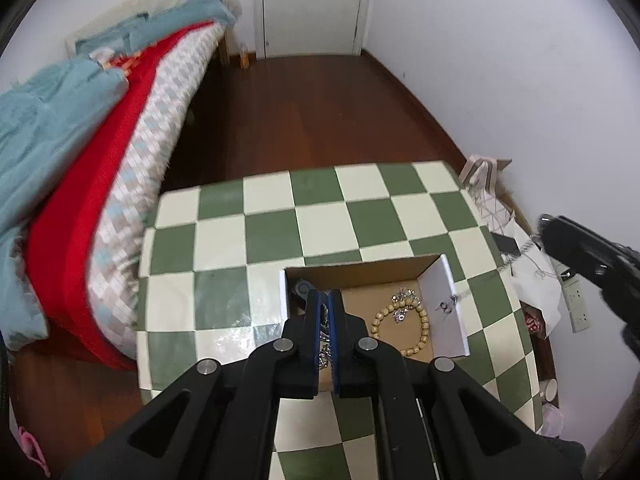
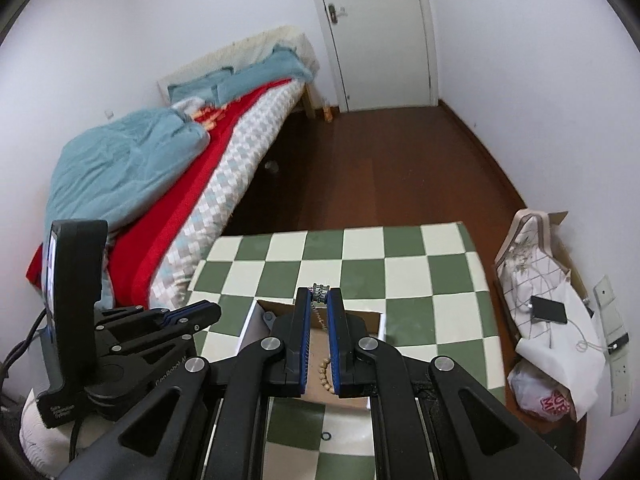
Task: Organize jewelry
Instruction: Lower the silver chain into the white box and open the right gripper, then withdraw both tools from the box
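We hold the left gripper with its jaws together above the cardboard box on the checkered table. Our right gripper is clamped on a silver chain dangling between its fingers. Below them, the beaded bracelet lies inside the box.

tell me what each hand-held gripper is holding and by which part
Left hand-held gripper: a silver chain, clamped along its length. Right hand-held gripper: a silver chain, pinched by its top end.

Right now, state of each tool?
Left tool: shut on a silver chain.
Right tool: shut on a silver charm, chain hanging below.
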`<state>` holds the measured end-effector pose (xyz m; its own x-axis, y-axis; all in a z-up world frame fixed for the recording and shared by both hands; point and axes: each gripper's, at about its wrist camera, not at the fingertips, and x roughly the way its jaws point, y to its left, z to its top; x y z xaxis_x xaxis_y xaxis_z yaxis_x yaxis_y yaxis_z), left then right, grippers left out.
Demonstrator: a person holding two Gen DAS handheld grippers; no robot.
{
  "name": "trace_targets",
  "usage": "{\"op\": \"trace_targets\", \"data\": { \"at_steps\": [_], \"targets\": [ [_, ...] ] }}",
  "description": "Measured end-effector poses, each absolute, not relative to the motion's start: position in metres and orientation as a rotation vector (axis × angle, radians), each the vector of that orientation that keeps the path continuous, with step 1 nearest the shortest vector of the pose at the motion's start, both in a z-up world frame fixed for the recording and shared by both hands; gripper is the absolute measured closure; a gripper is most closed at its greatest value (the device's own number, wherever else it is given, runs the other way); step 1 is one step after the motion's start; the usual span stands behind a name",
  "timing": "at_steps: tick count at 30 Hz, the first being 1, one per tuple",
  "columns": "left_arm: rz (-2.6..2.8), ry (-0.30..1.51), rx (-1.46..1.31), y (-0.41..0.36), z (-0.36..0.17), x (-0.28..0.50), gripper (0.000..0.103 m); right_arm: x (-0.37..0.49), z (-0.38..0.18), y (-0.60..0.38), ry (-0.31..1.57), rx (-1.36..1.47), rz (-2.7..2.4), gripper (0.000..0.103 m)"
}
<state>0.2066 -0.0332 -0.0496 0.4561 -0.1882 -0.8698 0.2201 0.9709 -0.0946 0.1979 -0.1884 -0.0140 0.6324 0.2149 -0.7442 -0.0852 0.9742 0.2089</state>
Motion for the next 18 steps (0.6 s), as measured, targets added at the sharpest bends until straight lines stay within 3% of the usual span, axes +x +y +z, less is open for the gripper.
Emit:
{"op": "trace_targets", "data": {
  "at_steps": [8,14,15,16,17,18],
  "targets": [
    [-0.276,1.188,-0.025,-0.034,-0.095,0.220,0.102,0.246,-0.064,-0.177,0.994,0.133,0.169,0.094],
    [-0.198,1.244,-0.084,-0.024,-0.112,0.226,0.095,0.273,-0.098,-0.180,1.126,0.186,0.187,0.094],
    [-0.186,1.244,-0.085,-0.022,-0.112,0.226,0.087,0.275,-0.102,-0.182,1.142,0.189,0.174,0.093],
    [-0.174,1.242,-0.083,-0.020,-0.113,0.226,0.079,0.276,-0.105,-0.184,1.152,0.185,0.165,0.086],
    [-0.165,1.235,-0.079,-0.019,-0.112,0.226,0.051,0.276,-0.108,-0.187,1.159,0.192,0.157,0.079],
    [-0.151,1.222,-0.075,-0.016,-0.110,0.225,0.020,0.275,-0.109,-0.189,1.160,0.197,0.154,0.063]
  ]
}}
